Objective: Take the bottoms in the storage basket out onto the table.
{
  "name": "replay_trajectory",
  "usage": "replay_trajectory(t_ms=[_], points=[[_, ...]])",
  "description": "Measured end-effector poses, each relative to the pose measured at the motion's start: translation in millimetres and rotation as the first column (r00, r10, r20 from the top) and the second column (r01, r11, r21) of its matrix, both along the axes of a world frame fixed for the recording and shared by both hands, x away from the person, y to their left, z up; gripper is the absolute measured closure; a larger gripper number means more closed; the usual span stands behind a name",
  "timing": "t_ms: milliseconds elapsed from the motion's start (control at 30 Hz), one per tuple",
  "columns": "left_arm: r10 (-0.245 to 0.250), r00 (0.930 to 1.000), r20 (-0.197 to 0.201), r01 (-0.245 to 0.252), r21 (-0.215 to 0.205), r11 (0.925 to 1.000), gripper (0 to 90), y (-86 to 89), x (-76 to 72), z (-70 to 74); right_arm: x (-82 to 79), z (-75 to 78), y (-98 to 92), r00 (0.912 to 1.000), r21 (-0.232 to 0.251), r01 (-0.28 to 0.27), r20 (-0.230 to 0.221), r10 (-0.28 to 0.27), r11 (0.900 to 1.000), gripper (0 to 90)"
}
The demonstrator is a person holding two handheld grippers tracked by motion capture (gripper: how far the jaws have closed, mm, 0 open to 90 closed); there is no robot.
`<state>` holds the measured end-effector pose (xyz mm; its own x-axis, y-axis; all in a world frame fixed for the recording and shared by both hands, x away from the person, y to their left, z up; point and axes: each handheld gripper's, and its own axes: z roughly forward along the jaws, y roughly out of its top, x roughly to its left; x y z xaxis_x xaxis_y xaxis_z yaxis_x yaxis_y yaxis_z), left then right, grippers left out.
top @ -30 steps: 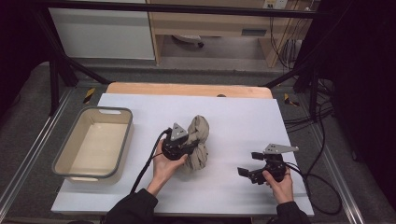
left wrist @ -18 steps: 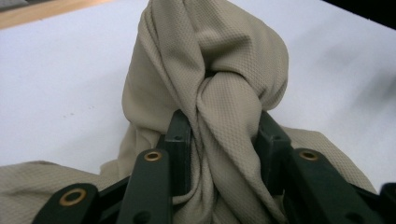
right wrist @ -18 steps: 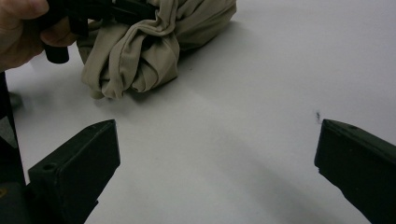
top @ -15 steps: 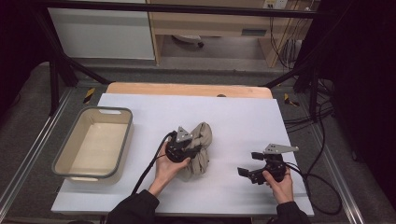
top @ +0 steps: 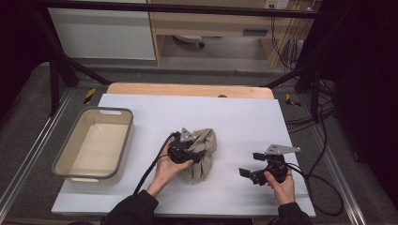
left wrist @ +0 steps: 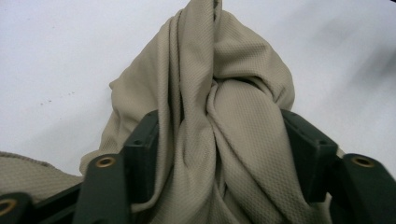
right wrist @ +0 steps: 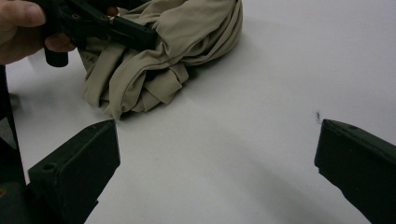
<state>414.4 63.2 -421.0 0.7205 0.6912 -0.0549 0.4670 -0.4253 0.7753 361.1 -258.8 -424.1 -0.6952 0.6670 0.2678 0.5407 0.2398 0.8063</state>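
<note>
A crumpled beige cloth lies bunched on the white table, near its middle. My left gripper reaches into the cloth from the left, and its jaws have just been opening. In the left gripper view they stand apart, with a twisted fold of the cloth loose between them. To the right, near the front edge, my right gripper is open above bare table. The right gripper view has its jaws spread wide with nothing between them, and the cloth beyond.
A grey-rimmed beige tub stands at the table's left side. A wooden board edge runs along the back. Black cables trail off the right side. The hand holding the left gripper is at the upper left of the right gripper view.
The cloth bundle, held up taller before, has sunk lower onto the table, and the left gripper has come slightly toward the person. The right gripper has kept still.
</note>
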Motion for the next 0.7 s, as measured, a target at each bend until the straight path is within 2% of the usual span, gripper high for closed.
replay_trajectory(t_ms=[167,367,533,700], points=[[0.006,0.9999,-0.01,-0.006,-0.008,1.0,27.9,0.9,-1.4,4.6,0.1,-0.1,0.2,1.0,0.0,0.0,-0.001,0.0,1.0,0.6],[0.009,0.9998,-0.017,-0.009,0.007,0.9999,17.8,4.6,-2.4,11.2,0.0,0.1,0.0,1.0,0.003,0.002,0.002,-0.002,1.0,0.5],[0.02,0.9998,-0.005,-0.02,0.017,0.9997,9.7,8.9,-4.5,17.6,0.0,0.0,0.1,1.0,0.001,0.001,-0.001,-0.001,1.0,0.5],[0.018,0.9997,-0.013,-0.018,0.011,0.9998,7.0,14.6,-6.4,23.4,-0.1,0.1,0.1,1.0,0.004,0.002,0.002,-0.002,1.0,0.5]])
